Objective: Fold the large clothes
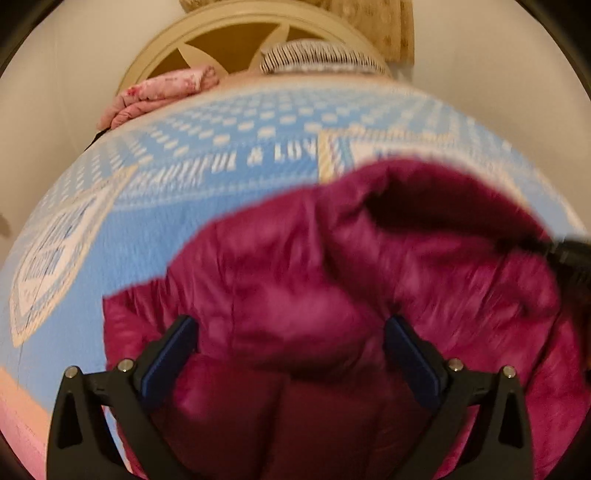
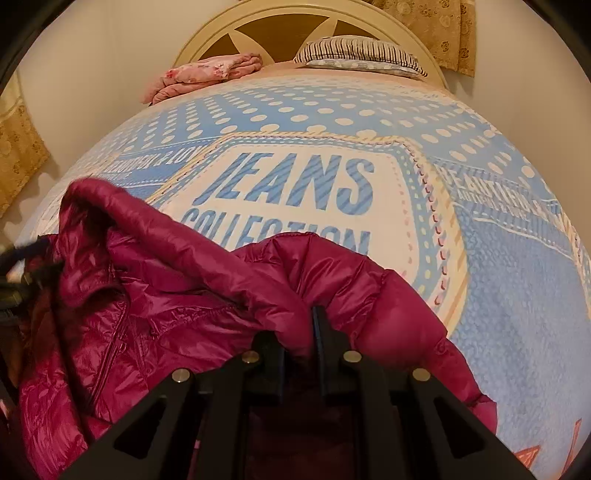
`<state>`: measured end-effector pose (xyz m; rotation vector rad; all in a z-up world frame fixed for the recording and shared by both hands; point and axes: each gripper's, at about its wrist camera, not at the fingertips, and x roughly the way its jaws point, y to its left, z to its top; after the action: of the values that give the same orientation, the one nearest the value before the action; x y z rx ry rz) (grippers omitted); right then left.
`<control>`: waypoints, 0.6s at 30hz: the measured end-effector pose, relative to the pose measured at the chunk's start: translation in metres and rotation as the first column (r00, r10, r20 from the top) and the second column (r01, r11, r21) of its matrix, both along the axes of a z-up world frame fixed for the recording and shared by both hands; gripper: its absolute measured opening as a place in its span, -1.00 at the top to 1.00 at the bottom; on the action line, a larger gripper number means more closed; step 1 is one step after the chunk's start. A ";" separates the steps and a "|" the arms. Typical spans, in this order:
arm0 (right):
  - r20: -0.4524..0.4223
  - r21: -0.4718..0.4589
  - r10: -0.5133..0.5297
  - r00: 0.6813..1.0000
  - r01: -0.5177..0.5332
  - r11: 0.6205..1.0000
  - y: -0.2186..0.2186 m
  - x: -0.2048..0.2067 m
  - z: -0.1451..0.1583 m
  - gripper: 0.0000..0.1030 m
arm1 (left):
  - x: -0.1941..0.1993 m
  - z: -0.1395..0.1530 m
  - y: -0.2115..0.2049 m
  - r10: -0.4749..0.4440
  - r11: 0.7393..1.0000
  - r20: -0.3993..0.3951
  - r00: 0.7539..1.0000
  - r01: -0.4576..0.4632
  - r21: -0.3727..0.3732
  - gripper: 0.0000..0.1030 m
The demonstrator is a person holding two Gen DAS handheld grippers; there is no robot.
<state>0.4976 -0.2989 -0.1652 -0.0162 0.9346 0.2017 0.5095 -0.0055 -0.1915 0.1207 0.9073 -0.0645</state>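
A shiny magenta puffer jacket [image 1: 332, 280] lies bunched on a bed, blurred in the left wrist view. My left gripper [image 1: 290, 338] stands open just above it, its blue-padded fingers wide apart on either side of a fold of the fabric, not pressing on it. In the right wrist view the same jacket [image 2: 155, 302] spreads to the left, its zipper and collar showing. My right gripper [image 2: 303, 328] is shut on a fold of the jacket, which bulges around the closed fingers. The other gripper shows as a dark blur at that view's left edge.
The bed is covered by a light blue bedspread [image 2: 498, 288] with dots and a white "JEANS COLLECTION" patch. At the far end lie a folded pink blanket [image 2: 207, 74] and a striped pillow [image 2: 362, 53], against a cream headboard [image 2: 221, 26]. Patterned curtains hang at both sides.
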 end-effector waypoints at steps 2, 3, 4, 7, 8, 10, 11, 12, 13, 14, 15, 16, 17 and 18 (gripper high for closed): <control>0.002 -0.005 -0.006 1.000 0.006 1.000 0.001 0.000 -0.001 0.75 | -0.006 -0.002 0.002 -0.006 1.000 0.008 1.000 0.006 -0.010 -1.00; 0.000 -0.008 -0.009 1.000 0.009 1.000 0.002 0.000 -0.002 0.75 | -0.009 0.003 0.005 -0.012 0.999 0.030 0.999 0.013 -0.030 -1.00; -0.002 -0.011 -0.010 1.000 0.010 1.000 0.002 0.001 -0.003 0.75 | -0.014 0.013 0.008 -0.016 0.998 0.061 0.998 0.019 -0.060 -1.00; -0.005 0.003 -0.021 1.000 0.021 1.000 -0.002 0.003 -0.007 0.75 | -0.030 0.056 0.020 -0.020 0.989 0.207 0.978 0.050 -0.141 -1.00; -0.003 0.009 -0.024 1.000 0.024 1.000 -0.002 0.003 -0.008 0.75 | -0.030 0.068 0.022 -0.006 0.990 0.247 0.969 0.040 -0.133 -1.00; 0.010 0.012 -0.022 1.000 0.022 1.000 -0.002 0.002 -0.011 0.75 | -0.022 0.093 0.026 0.022 0.994 0.297 0.954 0.012 -0.113 -1.00; 0.018 0.013 -0.020 1.000 0.020 1.000 -0.002 0.001 -0.012 0.75 | -0.010 0.101 0.030 0.043 0.993 0.303 0.952 -0.008 -0.115 -1.00; 0.024 0.021 -0.020 1.000 0.019 1.000 -0.003 0.000 -0.012 0.75 | 0.003 0.103 0.033 0.058 0.992 0.293 0.954 -0.023 -0.124 -1.00; 0.027 0.032 -0.020 0.999 0.019 0.999 -0.005 0.000 -0.013 0.75 | 0.023 0.101 0.038 0.077 0.988 0.264 0.961 -0.038 -0.151 -1.00; 0.030 0.047 -0.021 0.999 0.019 0.999 -0.007 -0.001 -0.013 0.75 | 0.039 0.098 0.041 0.099 0.982 0.241 0.966 -0.056 -0.179 -1.00; 0.034 0.056 -0.020 0.999 0.018 0.998 -0.008 -0.001 -0.013 0.75 | 0.050 0.095 0.042 0.114 0.976 0.223 0.968 -0.068 -0.208 -1.00; 0.038 0.060 -0.018 0.999 0.016 0.998 -0.008 -0.002 -0.014 0.75 | 0.063 0.088 0.041 0.102 0.965 0.191 0.976 -0.051 -0.256 -1.00; 0.041 0.062 -0.017 0.999 0.014 0.998 -0.008 -0.003 -0.014 0.75 | 0.070 0.080 0.037 0.072 0.962 0.151 0.986 -0.029 -0.270 -1.00; 0.044 0.065 -0.016 0.999 0.013 0.998 -0.008 -0.003 -0.014 0.75 | 0.079 0.069 0.024 0.033 0.971 0.098 0.995 -0.009 -0.239 -1.00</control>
<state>0.4945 -0.3073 -0.1789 0.0456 0.8827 0.2174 0.5883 0.0190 -0.1222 -0.1084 0.7927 -0.1455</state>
